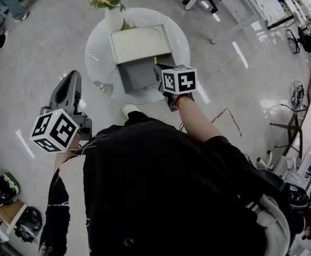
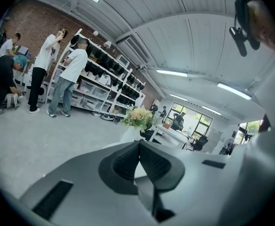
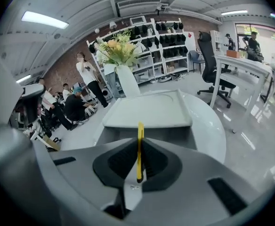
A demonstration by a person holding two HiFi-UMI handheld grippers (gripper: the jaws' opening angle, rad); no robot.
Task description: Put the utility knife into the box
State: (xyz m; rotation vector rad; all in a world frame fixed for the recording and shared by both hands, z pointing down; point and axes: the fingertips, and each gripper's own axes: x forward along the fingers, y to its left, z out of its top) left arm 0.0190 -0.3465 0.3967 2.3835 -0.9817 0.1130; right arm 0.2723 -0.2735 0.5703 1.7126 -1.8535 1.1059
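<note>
you are pinching the utility knife (image 3: 140, 145) in the right claw (image 3: 138, 150), hovering near the open box (image 1: 136, 78), seemingly just short of it. left claw (image 2: 140, 160) closed, empty. next: reach over, lower, release.

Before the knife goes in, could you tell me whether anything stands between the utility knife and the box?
Nothing visible does. The right gripper holds the utility knife at the near edge of the box, whose lid is open; the vase stands beyond it.
</note>
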